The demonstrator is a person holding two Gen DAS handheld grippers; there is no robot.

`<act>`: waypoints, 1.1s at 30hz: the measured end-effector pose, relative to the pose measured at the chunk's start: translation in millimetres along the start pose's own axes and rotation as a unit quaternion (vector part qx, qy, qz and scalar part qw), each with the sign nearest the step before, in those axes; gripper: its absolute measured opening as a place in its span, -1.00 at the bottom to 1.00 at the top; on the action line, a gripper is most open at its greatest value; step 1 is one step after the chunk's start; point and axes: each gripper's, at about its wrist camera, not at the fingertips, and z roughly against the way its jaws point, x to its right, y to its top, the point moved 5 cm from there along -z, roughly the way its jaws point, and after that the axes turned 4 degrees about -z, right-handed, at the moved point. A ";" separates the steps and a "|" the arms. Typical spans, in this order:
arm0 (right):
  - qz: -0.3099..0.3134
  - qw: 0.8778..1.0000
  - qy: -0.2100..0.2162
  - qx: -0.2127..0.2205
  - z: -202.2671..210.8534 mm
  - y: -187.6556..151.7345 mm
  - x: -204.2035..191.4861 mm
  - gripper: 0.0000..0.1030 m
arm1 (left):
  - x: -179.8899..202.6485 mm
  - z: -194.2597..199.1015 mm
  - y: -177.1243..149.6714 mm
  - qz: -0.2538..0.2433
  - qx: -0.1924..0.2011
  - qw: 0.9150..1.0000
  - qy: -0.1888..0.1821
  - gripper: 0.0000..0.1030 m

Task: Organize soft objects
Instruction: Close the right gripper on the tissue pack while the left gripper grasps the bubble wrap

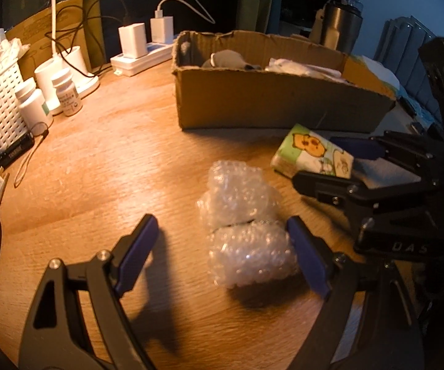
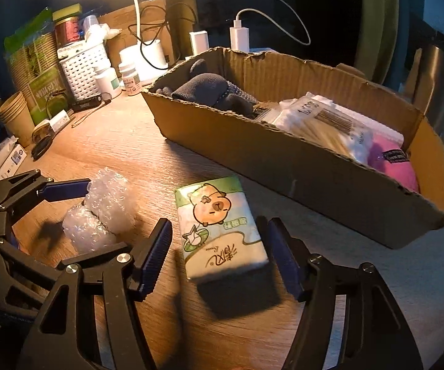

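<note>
Two grippers are seen above the wooden table [image 1: 98, 166]; the left gripper [image 1: 222, 246] is spread wide around the bubble wrap bundle [image 1: 246, 231] (right pad touching it); the right gripper [image 2: 218, 252] is held apart around the tissue pack [image 2: 218, 228], beside the cardboard box [image 2: 299, 166].

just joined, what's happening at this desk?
A person with two handheld grippers is sorting soft items into the cardboard box. The left gripper is open around the bubble wrap bundle, one finger touching it. The right gripper is open, straddling the tissue pack. Both items rest on the wooden table, ungrasped. The box already holds gloves, cotton swabs and a pink item.
</note>
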 end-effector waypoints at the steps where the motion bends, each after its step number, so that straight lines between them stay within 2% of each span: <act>1: 0.000 1.000 0.001 0.000 -0.3 -0.1 -0.3 0.20 | -0.4 0.4 -0.2 0.001 0.001 1.000 -0.003 0.51; 2: 0.001 1.000 0.003 0.000 -0.3 -0.4 -0.4 0.03 | -0.3 0.9 -0.1 0.001 0.004 1.000 -0.008 0.41; 4: 0.002 1.000 0.005 0.001 0.8 -0.7 -0.3 0.03 | 2.0 2.5 0.1 -0.005 0.008 1.000 -0.012 0.04; 7: -0.001 1.000 0.006 0.007 5.2 -0.8 2.1 0.01 | 5.7 3.7 1.2 -0.013 0.011 1.000 -0.015 -0.07; 16: -0.007 1.000 0.008 0.028 28.3 -0.8 8.5 -0.01 | 18.9 11.7 4.8 -0.011 0.024 0.998 -0.050 -0.11; 33: -0.017 0.995 0.026 0.090 86.6 6.9 22.5 -0.02 | 37.0 50.8 32.7 -0.025 0.080 0.995 -0.050 -0.11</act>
